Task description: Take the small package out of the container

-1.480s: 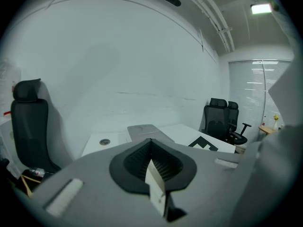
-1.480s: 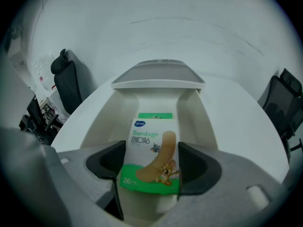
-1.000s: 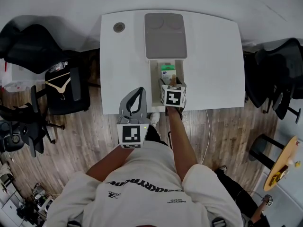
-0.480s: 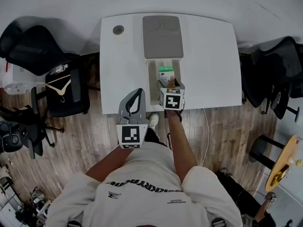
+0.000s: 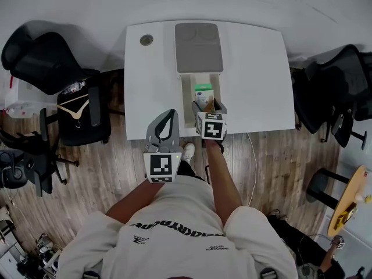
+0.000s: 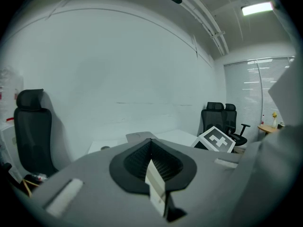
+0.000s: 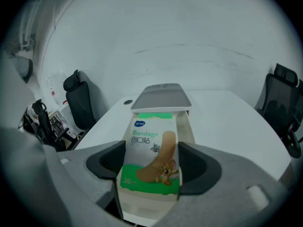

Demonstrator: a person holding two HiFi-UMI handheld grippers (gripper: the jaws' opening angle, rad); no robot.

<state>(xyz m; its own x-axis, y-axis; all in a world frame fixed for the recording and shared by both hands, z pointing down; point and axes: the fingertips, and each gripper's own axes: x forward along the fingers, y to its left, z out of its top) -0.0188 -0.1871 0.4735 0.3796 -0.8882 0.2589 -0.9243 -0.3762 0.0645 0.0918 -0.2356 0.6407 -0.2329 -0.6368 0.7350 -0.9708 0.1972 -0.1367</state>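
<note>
The grasp is made: the right gripper (image 7: 151, 163) has its jaws clamped on the two long sides of the small package (image 7: 150, 143), a bandage pack lying printed face up. In the head view, just below centre of the frame, the pack hangs over the open tray of the container (image 5: 185, 97), so the carry clear of it onto the table (image 5: 256, 74) looks not yet done. The pack's long axis runs straight away from the jaws, its green-edged far end pointing to the grey lid (image 7: 162, 97) towards the top of the frame. The left gripper (image 6: 151, 145) idles at the table's lower edge, jaws pressed together on nothing.
</note>
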